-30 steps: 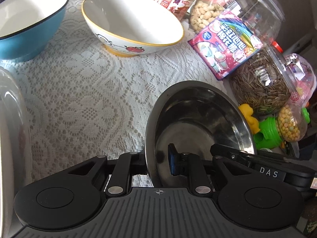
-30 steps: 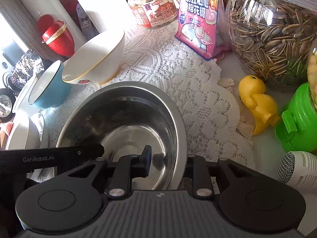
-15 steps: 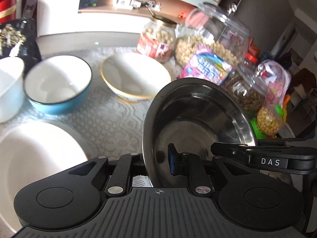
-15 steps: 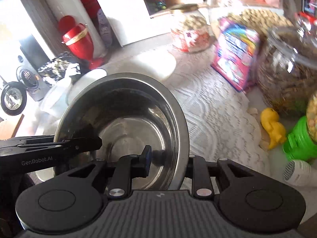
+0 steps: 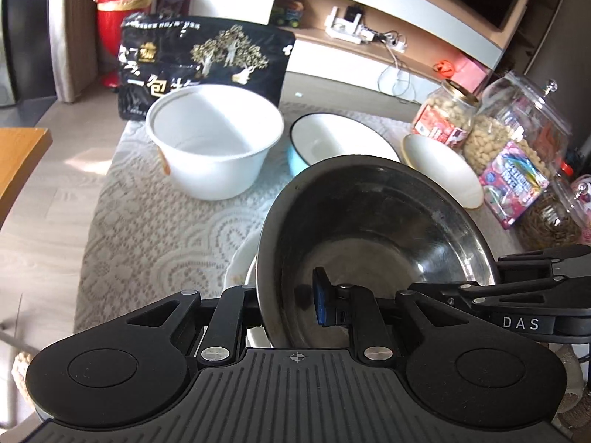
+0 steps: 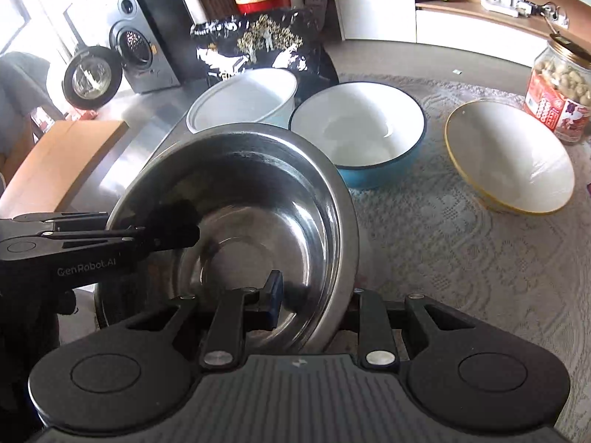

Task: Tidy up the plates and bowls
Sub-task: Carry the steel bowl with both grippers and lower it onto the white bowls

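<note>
Both grippers hold one steel bowl (image 5: 380,229) in the air above the lace cloth. My left gripper (image 5: 291,302) is shut on its left rim; my right gripper (image 6: 314,295) is shut on its right rim (image 6: 343,221). Each gripper shows in the other's view: the right one (image 5: 532,295), the left one (image 6: 92,243). Under the steel bowl a white plate or bowl (image 5: 243,262) shows partly. Beyond stand a white bowl (image 5: 214,140), a blue bowl (image 6: 358,133) and a yellow-rimmed bowl (image 6: 509,158).
A black snack bag (image 5: 203,59) stands at the table's far edge. Jars of nuts (image 5: 447,114), a candy bag (image 5: 517,181) and a seed jar (image 5: 554,214) line the right side. The lace cloth (image 6: 461,243) covers the table.
The steel bowl has been lifted off the cloth and carried left and up by both grippers. The view now takes in the white bowl and the black bag.
</note>
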`<action>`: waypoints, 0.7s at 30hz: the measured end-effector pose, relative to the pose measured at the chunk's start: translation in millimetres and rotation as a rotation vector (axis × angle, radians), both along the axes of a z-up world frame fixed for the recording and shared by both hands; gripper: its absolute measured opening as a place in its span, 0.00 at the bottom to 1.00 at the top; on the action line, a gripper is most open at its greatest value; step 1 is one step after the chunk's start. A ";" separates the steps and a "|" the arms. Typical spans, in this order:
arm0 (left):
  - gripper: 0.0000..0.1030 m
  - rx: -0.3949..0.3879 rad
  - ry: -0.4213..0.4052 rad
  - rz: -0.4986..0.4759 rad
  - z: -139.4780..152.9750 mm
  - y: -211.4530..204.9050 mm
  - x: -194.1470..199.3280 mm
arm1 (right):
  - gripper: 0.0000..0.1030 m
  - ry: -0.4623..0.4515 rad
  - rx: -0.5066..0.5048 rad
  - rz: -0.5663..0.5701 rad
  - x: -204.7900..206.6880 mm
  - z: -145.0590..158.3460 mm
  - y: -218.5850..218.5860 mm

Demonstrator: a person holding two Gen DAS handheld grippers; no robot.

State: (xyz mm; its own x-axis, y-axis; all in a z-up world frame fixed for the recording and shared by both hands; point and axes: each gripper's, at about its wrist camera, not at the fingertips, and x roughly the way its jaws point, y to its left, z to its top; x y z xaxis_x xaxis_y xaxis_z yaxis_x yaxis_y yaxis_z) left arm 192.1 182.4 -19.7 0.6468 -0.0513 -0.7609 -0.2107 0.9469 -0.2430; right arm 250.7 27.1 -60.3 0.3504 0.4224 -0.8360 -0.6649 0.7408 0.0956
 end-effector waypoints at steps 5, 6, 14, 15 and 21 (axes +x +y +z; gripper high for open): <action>0.19 -0.123 0.057 -0.021 -23.1 23.9 8.4 | 0.22 0.039 -0.034 -0.017 6.2 -12.0 1.4; 0.18 -0.134 0.054 -0.018 -26.8 24.8 8.2 | 0.22 0.039 -0.033 -0.014 6.4 -12.4 1.3; 0.18 -0.160 -0.016 0.011 -18.8 35.2 0.1 | 0.23 0.061 0.010 -0.043 6.5 -16.3 -4.6; 0.19 -0.170 -0.023 0.017 -18.1 37.5 -1.1 | 0.23 0.059 0.019 -0.047 5.8 -15.7 -5.8; 0.19 -0.192 -0.055 0.075 -12.8 52.0 -6.4 | 0.24 0.036 0.026 -0.047 0.9 -13.1 -8.6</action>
